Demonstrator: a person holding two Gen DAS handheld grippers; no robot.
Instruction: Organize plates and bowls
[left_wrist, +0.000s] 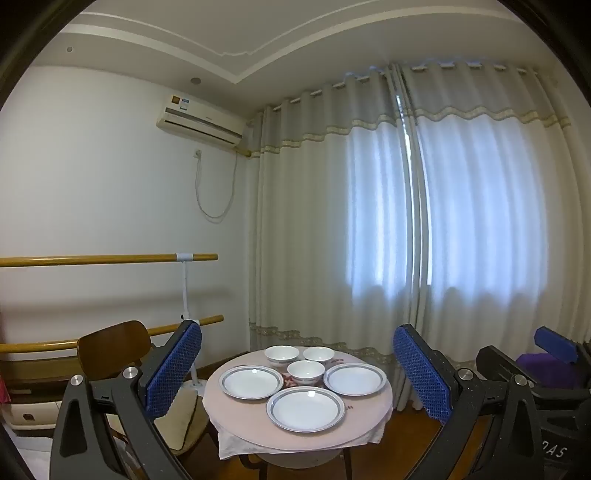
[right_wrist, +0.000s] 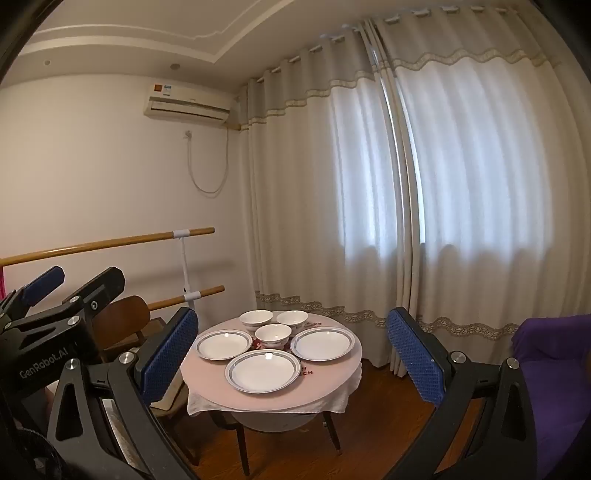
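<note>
A small round table (left_wrist: 369, 417) (right_wrist: 332, 384) with a pale cloth stands ahead. On it lie three white plates with grey rims: left (left_wrist: 251, 382) (right_wrist: 224, 344), front (left_wrist: 306, 408) (right_wrist: 263, 370), right (left_wrist: 355, 379) (right_wrist: 322, 343). Three white bowls sit behind them: back left (left_wrist: 282, 355) (right_wrist: 256, 319), back right (left_wrist: 318, 355) (right_wrist: 292, 319), middle (left_wrist: 306, 372) (right_wrist: 273, 335). My left gripper (left_wrist: 297, 369) is open and empty, well short of the table. My right gripper (right_wrist: 291, 358) is open and empty too, equally far back.
A wooden chair (left_wrist: 114, 349) (right_wrist: 122, 321) stands left of the table under two wooden wall bars (left_wrist: 110, 260). Curtains (left_wrist: 369, 221) hang behind the table. A purple seat (right_wrist: 554, 369) is at the right. The other gripper shows at each view's edge (left_wrist: 554, 347) (right_wrist: 40, 284).
</note>
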